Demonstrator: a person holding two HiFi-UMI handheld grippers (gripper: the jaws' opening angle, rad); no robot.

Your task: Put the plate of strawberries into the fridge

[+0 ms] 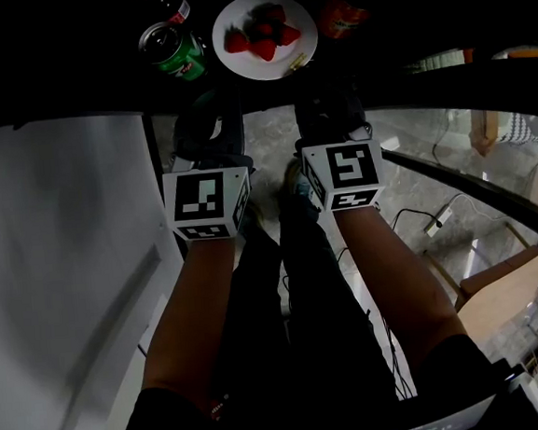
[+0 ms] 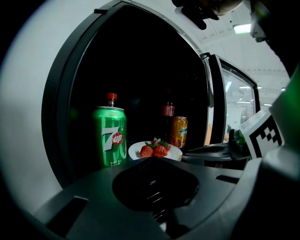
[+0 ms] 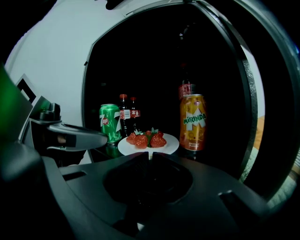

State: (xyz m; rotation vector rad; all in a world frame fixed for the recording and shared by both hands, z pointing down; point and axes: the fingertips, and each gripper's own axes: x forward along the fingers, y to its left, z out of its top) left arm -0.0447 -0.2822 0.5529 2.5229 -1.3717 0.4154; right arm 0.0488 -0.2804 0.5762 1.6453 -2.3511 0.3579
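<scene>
Left gripper [image 2: 154,158] and right gripper [image 3: 149,154], both pressed together and empty, face the plate [image 3: 129,147] of strawberries [image 3: 146,139] just ahead inside the fridge [image 3: 154,61]; it looks light, stiff and slippery, best pinched at its bare near rim.

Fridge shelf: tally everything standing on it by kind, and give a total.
Cans: 2, the green can and the orange can
Bottles: 3
Plate of strawberries: 1
Total: 6
</scene>
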